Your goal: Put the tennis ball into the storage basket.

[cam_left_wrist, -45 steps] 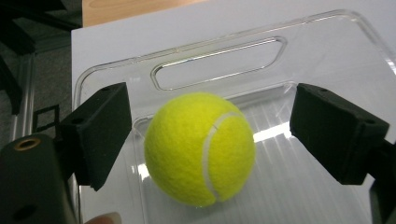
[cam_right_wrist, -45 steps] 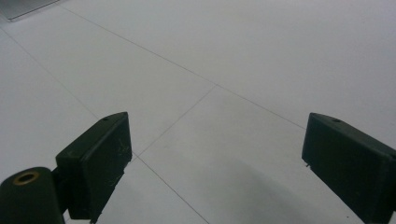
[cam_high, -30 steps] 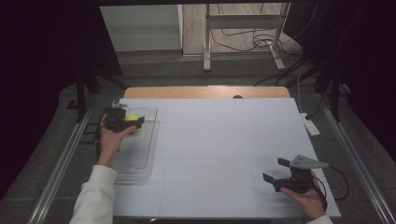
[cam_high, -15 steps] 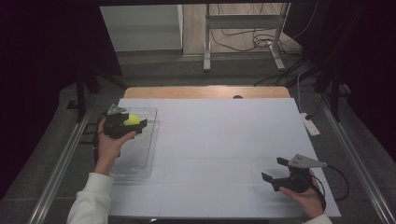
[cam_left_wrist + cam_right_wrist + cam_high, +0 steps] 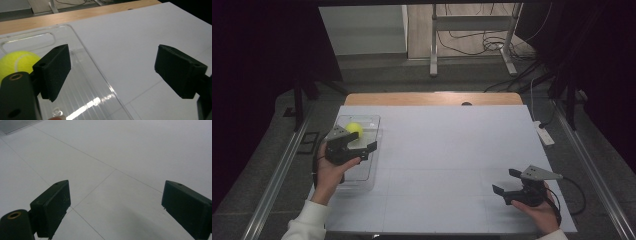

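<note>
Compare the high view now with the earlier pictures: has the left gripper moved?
Yes. The left gripper has drawn back toward the person along the clear tray, leaving the tennis ball at the tray's far end; its jaws are empty.

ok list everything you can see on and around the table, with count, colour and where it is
tennis ball: one, yellow-green, inside the far end of the tray
tray: one, clear plastic, left side of the table
table: one, white top with a wooden far edge
power strip: one, white, at the table's right edge
metal stand: one, grey, on the floor beyond the table, cables beside it
left gripper: one, black, over the tray, fingers open and empty
right gripper: one, black, near right of the table, fingers open and empty
</note>
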